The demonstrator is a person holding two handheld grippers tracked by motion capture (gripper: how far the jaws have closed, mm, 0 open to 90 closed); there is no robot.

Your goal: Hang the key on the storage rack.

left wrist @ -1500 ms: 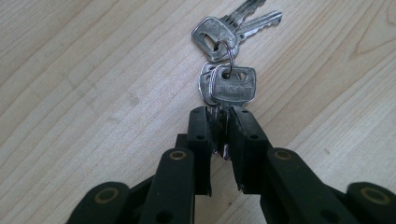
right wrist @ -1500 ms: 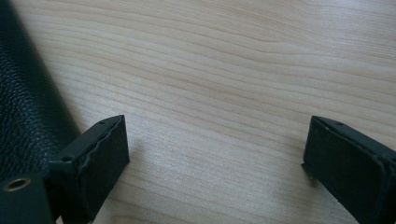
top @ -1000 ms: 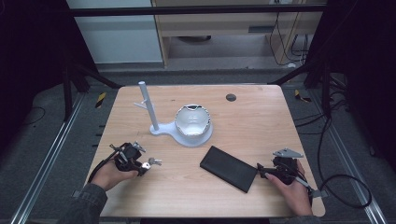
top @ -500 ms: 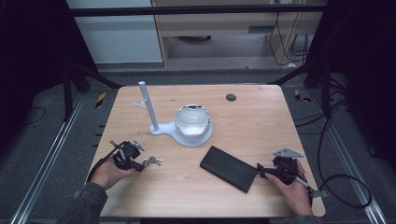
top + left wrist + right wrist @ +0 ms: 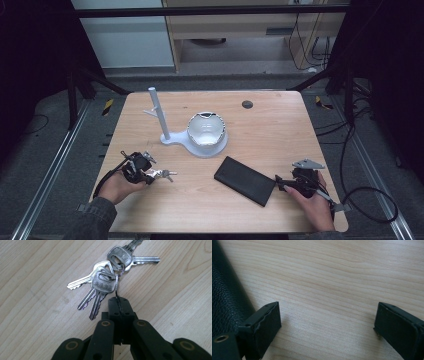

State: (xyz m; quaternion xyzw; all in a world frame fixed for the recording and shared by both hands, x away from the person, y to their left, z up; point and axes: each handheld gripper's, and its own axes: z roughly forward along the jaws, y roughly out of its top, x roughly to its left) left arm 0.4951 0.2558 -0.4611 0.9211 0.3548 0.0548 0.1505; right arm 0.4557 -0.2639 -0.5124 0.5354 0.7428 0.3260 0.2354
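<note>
At the near left of the table (image 5: pixel 280 125), the left gripper (image 5: pixel 150 172) has its jaws pressed together on the split ring of a bunch of keys (image 5: pixel 110 277), and the keys fan out flat on the wood just ahead of it. Compared with a second ago, this gripper has slid a little toward the near edge and the keys have come along with it, trailing to its right, so the pinch on the ring seems to hold and the bunch is being dragged, not yet lifted clear. Further in, at mid-table, stands a white stand (image 5: pixel 159 112) with an upright post and a short peg, and on its base rests a white bowl (image 5: pixel 205 131); I judge the keys are meant for that peg or the bowl, which lie well apart from them on the far side. Right of that lies a black leather case (image 5: pixel 245 180), unmoved. At the near right the right gripper (image 5: pixel 280 184) rests with its jaws wide apart, holding nothing, one jaw just beside the case's edge, in the same place as before
</note>
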